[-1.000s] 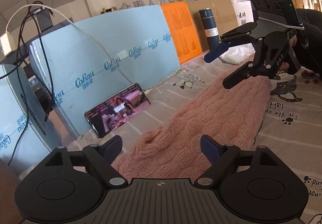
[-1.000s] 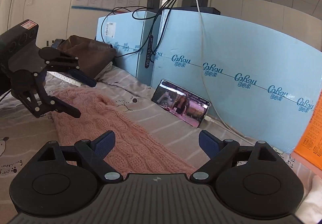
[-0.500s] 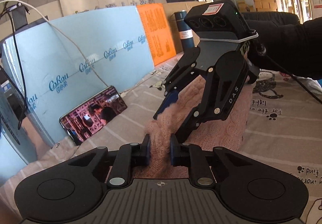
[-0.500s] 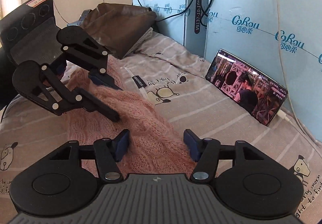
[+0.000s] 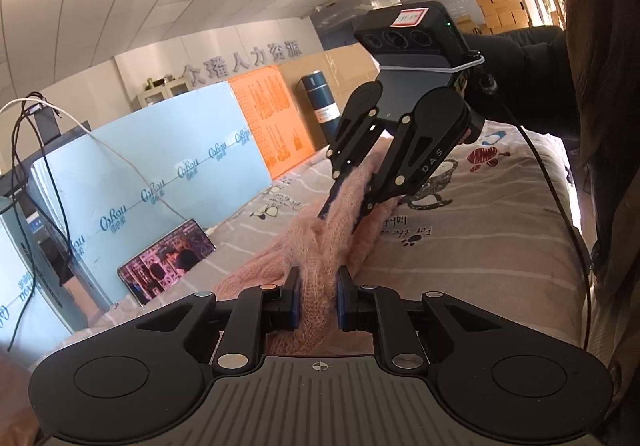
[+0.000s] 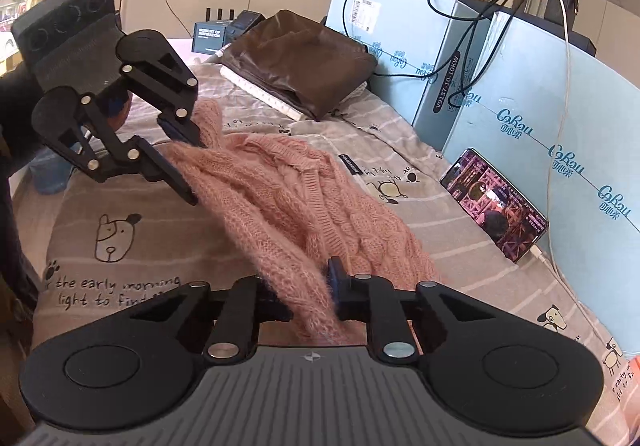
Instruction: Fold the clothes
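Observation:
A pink cable-knit sweater (image 5: 276,258) lies bunched on the striped cartoon bedsheet (image 5: 460,266). In the left wrist view my left gripper (image 5: 316,286) is shut on a raised fold of it. Just beyond, my right gripper (image 5: 342,205) pinches the same ridge of knit, held by a person's dark-sleeved arm. In the right wrist view the sweater (image 6: 300,197) spreads between both tools. There the right gripper (image 6: 312,294) has its jaws closing onto the near edge of the knit, pads pressing it. The left gripper (image 6: 196,169) grips the far edge.
A phone (image 6: 496,205) playing video leans on light blue foam boards (image 6: 560,125) with cables draped over them. A folded brown garment (image 6: 300,57) sits at the bed's far end. An orange board (image 5: 268,125) and a dark flask (image 5: 320,105) stand behind.
Both grippers went from open above the flat sweater to shut on it. They have come close together, and the knit is now gathered into a lifted ridge between them.

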